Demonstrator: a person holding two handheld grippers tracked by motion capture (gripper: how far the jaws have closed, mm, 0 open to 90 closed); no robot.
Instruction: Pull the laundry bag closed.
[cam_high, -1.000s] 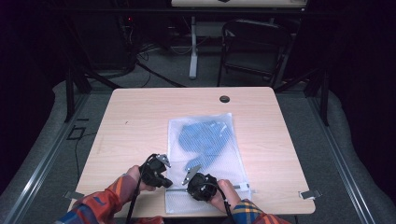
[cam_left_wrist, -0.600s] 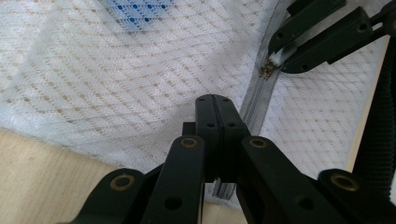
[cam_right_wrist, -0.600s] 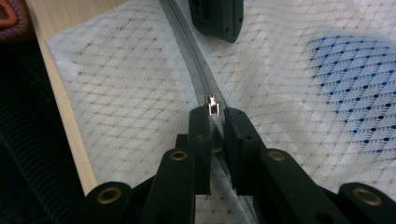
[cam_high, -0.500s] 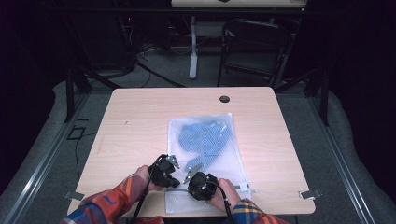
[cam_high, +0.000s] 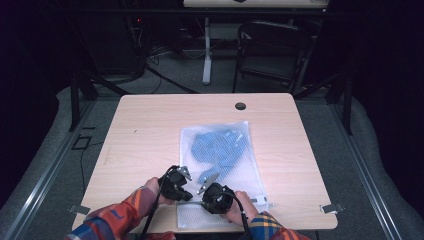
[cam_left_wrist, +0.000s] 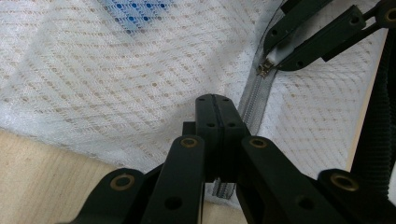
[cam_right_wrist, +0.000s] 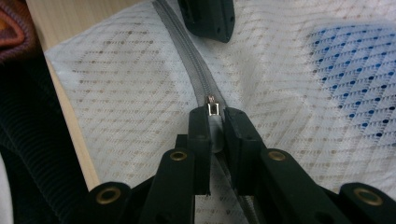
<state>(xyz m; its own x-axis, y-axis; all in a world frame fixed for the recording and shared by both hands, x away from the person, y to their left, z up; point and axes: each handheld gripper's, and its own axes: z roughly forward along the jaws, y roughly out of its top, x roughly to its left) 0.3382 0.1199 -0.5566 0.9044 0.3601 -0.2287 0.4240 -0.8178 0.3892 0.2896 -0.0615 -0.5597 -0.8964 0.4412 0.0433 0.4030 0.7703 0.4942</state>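
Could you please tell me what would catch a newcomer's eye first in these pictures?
A white mesh zip bag lies in the middle of the light wooden table, with a blue garment showing through it. At the bag's near end both grippers meet on its grey zipper: the right gripper is shut on the small metal zipper pull, while the left gripper pinches the zipper tape close by.

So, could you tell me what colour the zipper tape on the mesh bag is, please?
Grey zipper tape on the white mesh bag, best in the right gripper view.
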